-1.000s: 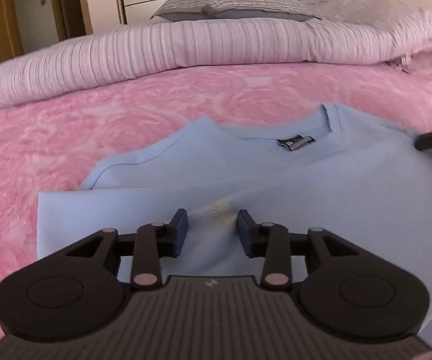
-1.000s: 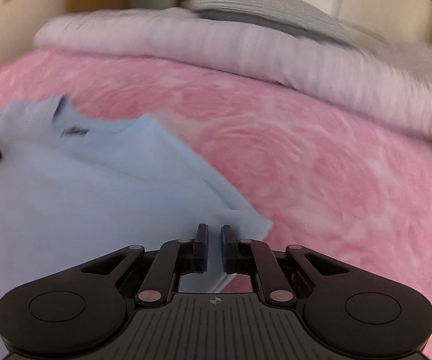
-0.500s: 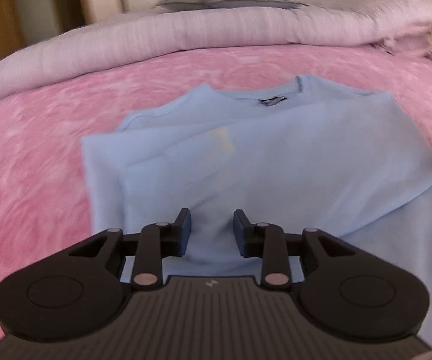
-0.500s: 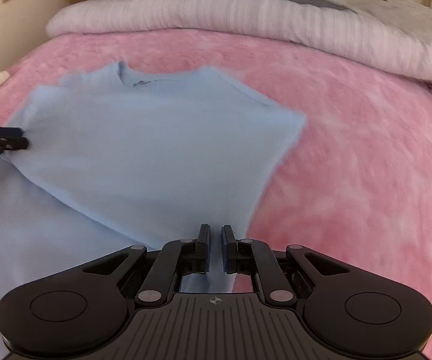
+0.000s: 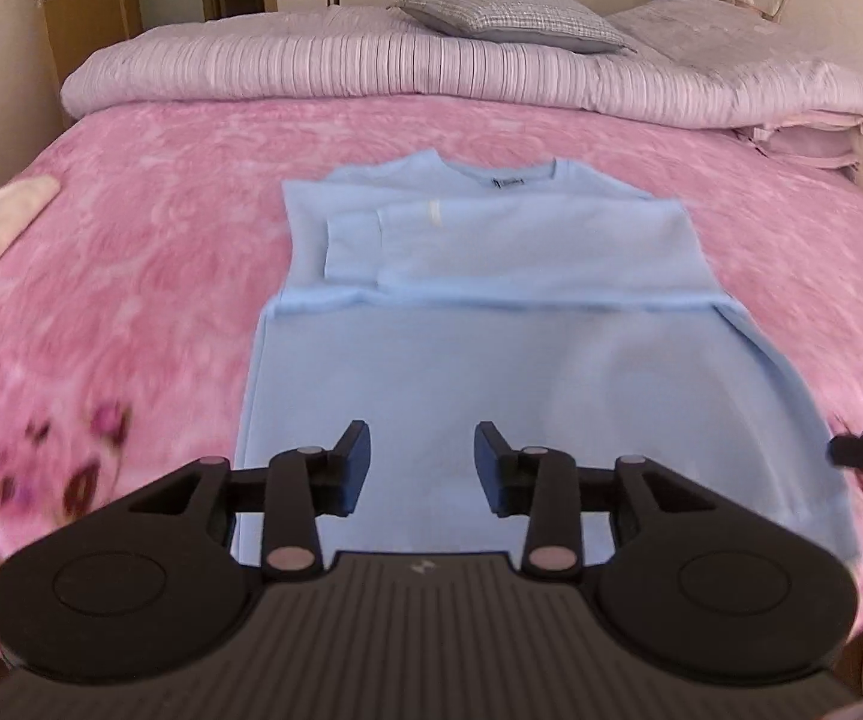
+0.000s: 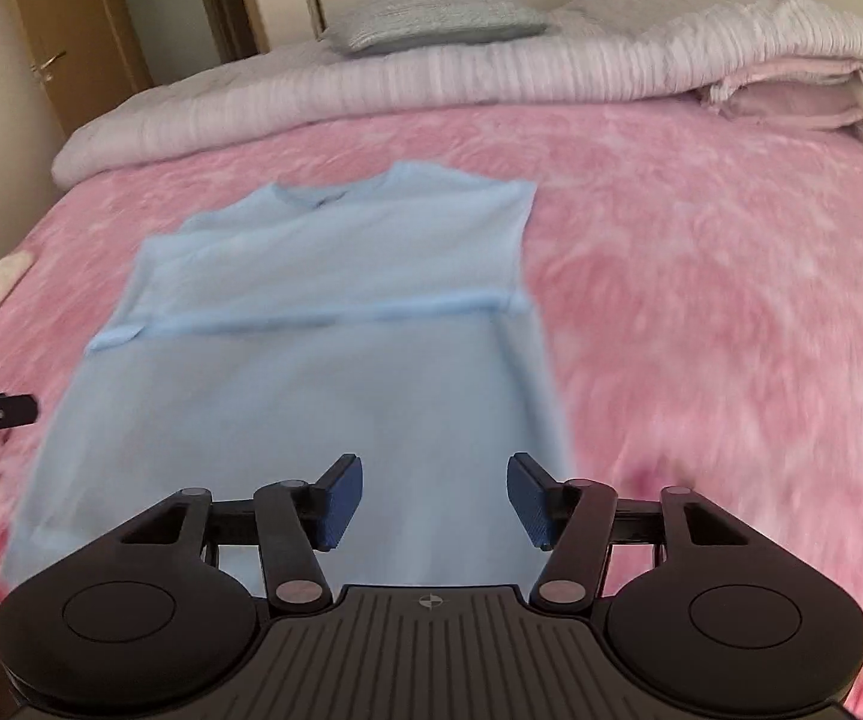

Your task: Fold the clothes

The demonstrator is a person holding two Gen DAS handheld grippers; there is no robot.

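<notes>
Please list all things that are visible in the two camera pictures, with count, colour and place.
T-shirt: one, light blue, flat on the blanket, sleeves folded in, collar toward the headboard.
Blanket: one, pink, covers the bed.
Duvet: one, pale lilac with stripes, bunched at the head of the bed.
Pillow: one, grey checked, on the duvet.
Door: one, brown wood, far left.
Left gripper: black, blue pads, open, over the shirt's hem.
Right gripper: black, blue pads, open, over the hem's right side.

Light blue shirt (image 5: 509, 360): lies flat on the pink bed cover (image 5: 161, 276), both sleeves folded inward, collar at far end.
</notes>
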